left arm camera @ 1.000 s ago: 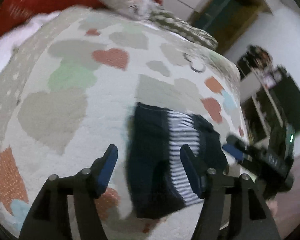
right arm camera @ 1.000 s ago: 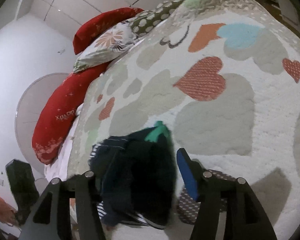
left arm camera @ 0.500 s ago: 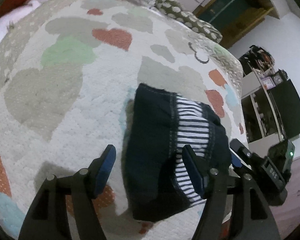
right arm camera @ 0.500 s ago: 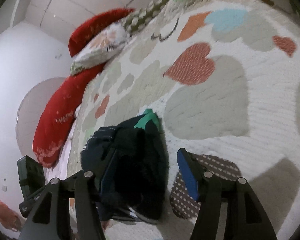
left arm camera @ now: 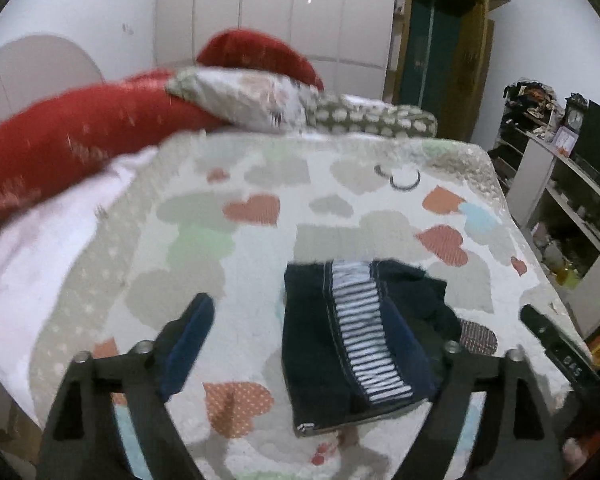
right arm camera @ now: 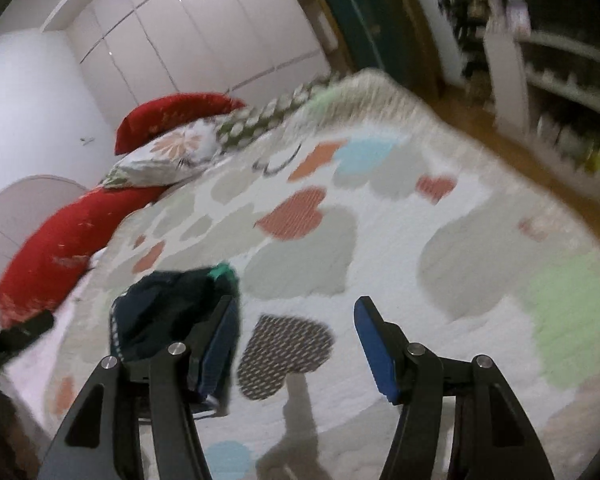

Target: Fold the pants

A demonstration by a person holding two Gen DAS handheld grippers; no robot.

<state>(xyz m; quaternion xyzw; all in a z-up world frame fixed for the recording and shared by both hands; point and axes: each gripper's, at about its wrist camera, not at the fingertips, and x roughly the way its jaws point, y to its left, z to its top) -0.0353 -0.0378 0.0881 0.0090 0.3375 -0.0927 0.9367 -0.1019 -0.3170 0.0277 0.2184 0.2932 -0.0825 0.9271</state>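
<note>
Lying in a compact dark bundle on the bed's heart-patterned quilt [left arm camera: 260,288], the pants [left arm camera: 340,344] showed a striped white-and-navy band running down their middle and a small tag or clasp at the near hem. They sat ahead of the left gripper [left arm camera: 300,344], toward its right-hand jaw, with nothing pressed between the pads; those jaws were opening wide. From the right gripper [right arm camera: 300,344], the pants [right arm camera: 168,308] lay beside and partly behind its left-hand jaw, outside the gap, and those jaws were opening too, empty, over a dark dotted heart.

By the look of it the folding was finished or nearly so, and both grippers were letting go. If anything remained, the next move called for a check that the bundle's edges sat square, perhaps a light press to flatten the bulging far corner.

Faint letters marked the right gripper's black body in the left view, too blurred to read. No brand showed on the pants.
</note>
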